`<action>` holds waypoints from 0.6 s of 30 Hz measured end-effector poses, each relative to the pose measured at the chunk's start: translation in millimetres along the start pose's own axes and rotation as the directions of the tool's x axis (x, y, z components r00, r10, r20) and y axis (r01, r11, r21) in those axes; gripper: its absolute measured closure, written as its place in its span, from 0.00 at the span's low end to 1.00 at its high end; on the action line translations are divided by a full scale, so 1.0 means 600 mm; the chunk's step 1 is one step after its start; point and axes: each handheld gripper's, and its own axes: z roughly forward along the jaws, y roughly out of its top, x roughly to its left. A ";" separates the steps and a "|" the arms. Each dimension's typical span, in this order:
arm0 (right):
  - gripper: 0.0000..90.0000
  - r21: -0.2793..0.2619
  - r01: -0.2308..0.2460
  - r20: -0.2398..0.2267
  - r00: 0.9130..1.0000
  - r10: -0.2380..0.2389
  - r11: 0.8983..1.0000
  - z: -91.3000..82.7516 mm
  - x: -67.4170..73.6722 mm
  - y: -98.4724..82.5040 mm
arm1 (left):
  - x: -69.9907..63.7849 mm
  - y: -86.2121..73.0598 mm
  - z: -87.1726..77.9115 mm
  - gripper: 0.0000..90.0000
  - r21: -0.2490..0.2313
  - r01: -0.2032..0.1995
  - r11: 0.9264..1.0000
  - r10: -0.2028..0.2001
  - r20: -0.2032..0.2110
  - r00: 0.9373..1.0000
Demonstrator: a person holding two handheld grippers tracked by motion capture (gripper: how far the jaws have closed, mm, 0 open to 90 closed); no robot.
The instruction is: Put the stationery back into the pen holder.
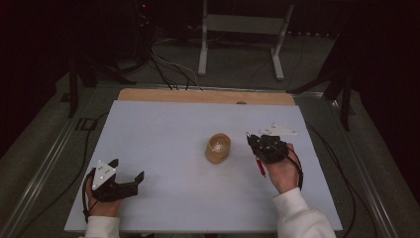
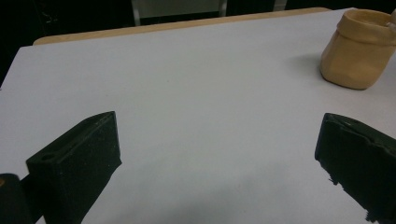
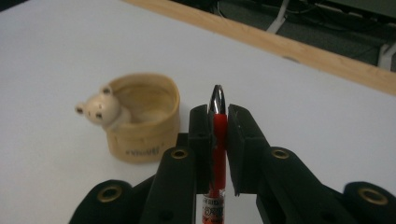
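A red pen (image 3: 218, 135) is squeezed between the jaws of the right gripper (image 3: 217, 122), right of the middle of the high view. A tan cup (image 1: 218, 148) is seen just left of it. The left gripper (image 1: 128, 171), lower left, is spread wide and holds nothing.

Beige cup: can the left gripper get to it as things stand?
Probably yes. The left gripper has its jaws wide open and nothing in them, and bare white table lies between it and the beige cup. The right gripper sits on the cup's far side.
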 end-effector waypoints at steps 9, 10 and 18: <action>0.91 -0.021 0.007 -0.015 1.000 -0.007 1.000 0.022 0.006 0.032 | 0.000 0.000 0.001 0.01 0.004 0.002 1.000 -0.002 0.001 1.000; 0.91 -0.022 0.006 -0.019 1.000 -0.006 1.000 0.024 0.007 0.035 | 0.000 0.000 0.001 0.01 0.005 0.001 1.000 -0.001 0.001 1.000; 0.91 -0.044 -0.005 -0.040 0.999 0.004 0.999 0.040 0.013 0.061 | 0.001 -0.001 0.001 0.01 0.009 0.002 1.000 -0.002 0.001 1.000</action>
